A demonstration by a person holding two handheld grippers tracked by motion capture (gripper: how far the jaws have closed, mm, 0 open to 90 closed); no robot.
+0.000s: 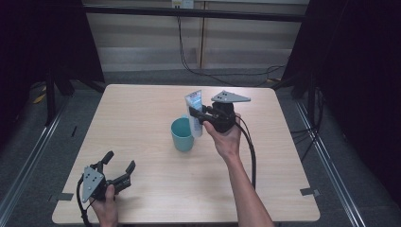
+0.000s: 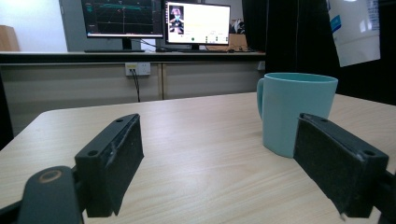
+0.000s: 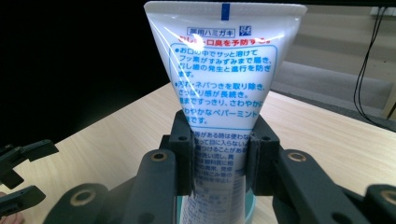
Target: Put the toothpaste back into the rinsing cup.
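Right gripper clamps toothpaste tube upright above teal cup; left gripper open, idle. Risk: tube snags cup rim, tips it.

The toothpaste tube is glossy white plastic, catching reflections. The teal mug looks smooth and matt. The counter is pale wood-grain laminate with a dull sheen. The left gripper has matt black pads with a rough face.

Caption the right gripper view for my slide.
Right gripper clamps a toothpaste tube upright above the teal mug on the wooden table.
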